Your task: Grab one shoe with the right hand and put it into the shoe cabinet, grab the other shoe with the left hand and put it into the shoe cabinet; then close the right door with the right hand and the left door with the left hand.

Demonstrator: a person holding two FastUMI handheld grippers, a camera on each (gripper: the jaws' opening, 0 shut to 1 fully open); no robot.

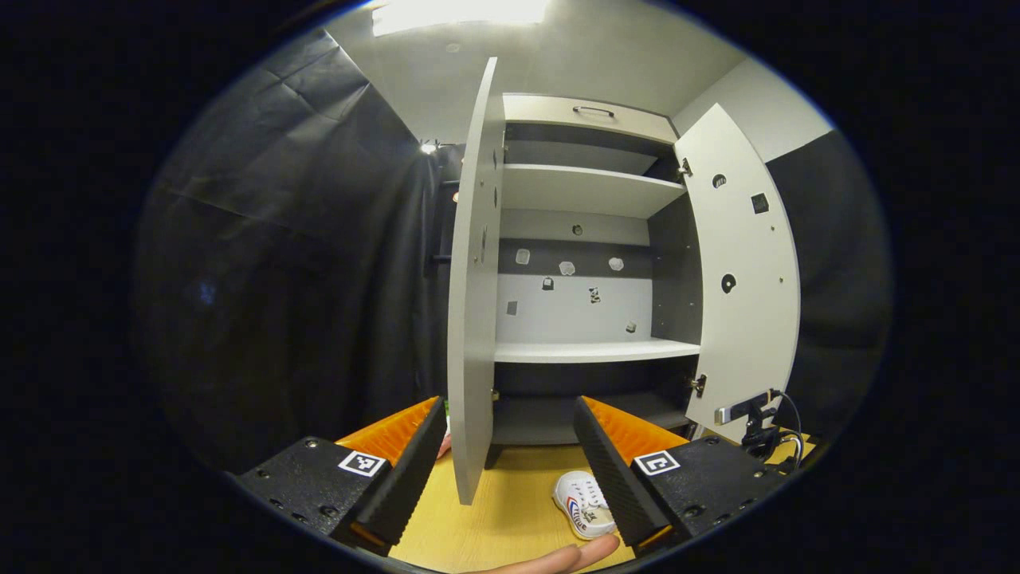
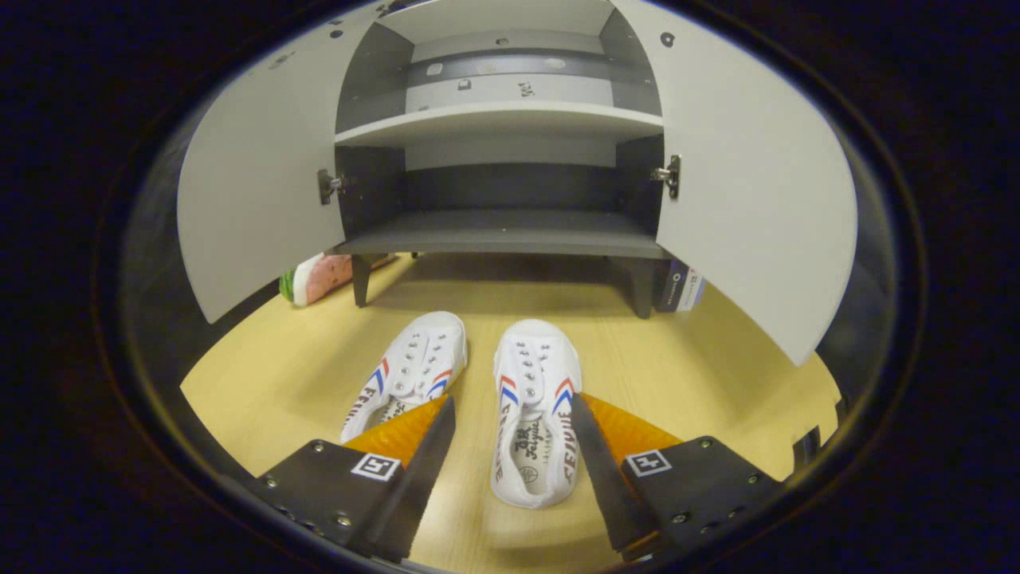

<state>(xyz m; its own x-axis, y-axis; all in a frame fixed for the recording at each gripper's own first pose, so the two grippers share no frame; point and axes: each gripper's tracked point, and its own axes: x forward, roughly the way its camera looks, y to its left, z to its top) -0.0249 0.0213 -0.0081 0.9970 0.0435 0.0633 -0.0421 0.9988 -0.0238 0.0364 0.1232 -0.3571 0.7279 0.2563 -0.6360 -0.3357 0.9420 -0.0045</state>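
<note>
before the open shoe cabinet (image 2: pixel 510 231), right hand-held gripper (image 2: pixel 510 434) spread around one shoe (image 2: pixel 532 414), left hand-held gripper (image 1: pixel 510 454) spread, empty

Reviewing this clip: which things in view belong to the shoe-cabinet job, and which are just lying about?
Job:
right shoe, between the open right gripper
left shoe
shoe cabinet
left door
right door

Lying about:
watermelon-slice toy beside a cabinet leg
small box behind the right door

Two white canvas shoes (image 2: pixel 414 375) (image 2: pixel 532 410) lie side by side on the yellow wooden floor (image 2: pixel 271 375), in front of the open grey shoe cabinet (image 2: pixel 502 231), between its two swung-out doors (image 2: pixel 255 191) (image 2: pixel 749 199).
</note>
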